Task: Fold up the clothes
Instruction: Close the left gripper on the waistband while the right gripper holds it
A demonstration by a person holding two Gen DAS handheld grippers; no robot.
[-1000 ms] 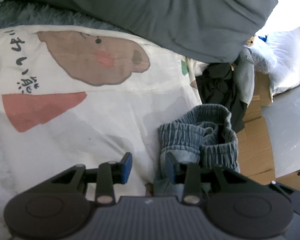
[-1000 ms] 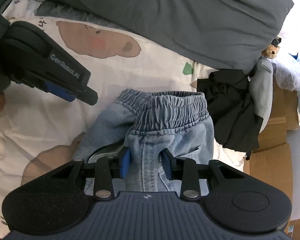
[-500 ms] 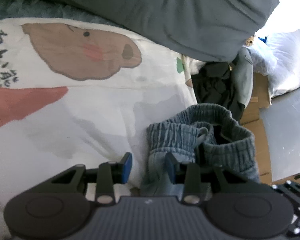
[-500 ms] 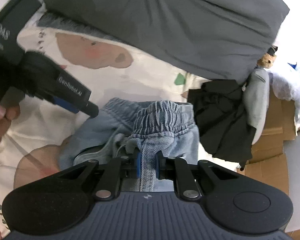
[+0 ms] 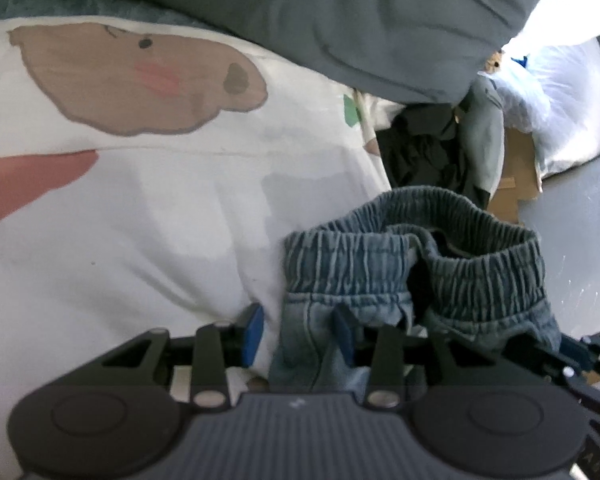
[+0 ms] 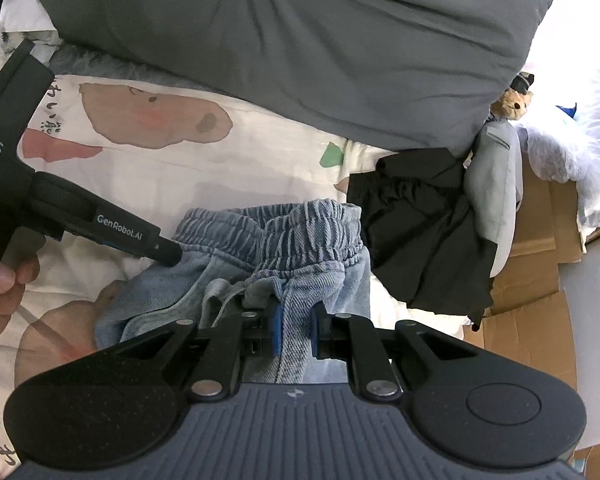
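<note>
bed sheet [image 6: 260, 168] ahead of both fingers, bare fold space | denim shorts [image 6: 276, 240] bunched, unfolded, waistband just beyond fingers | right gripper [image 6: 294, 332] clamped on denim fold | left gripper [image 5: 298, 334] parted, denim edge between, unpinched | folding barely begun

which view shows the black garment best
The right wrist view: the black garment lies spread and well lit beside the denim shorts. The left wrist view shows only a dark, crumpled patch of it.
</note>
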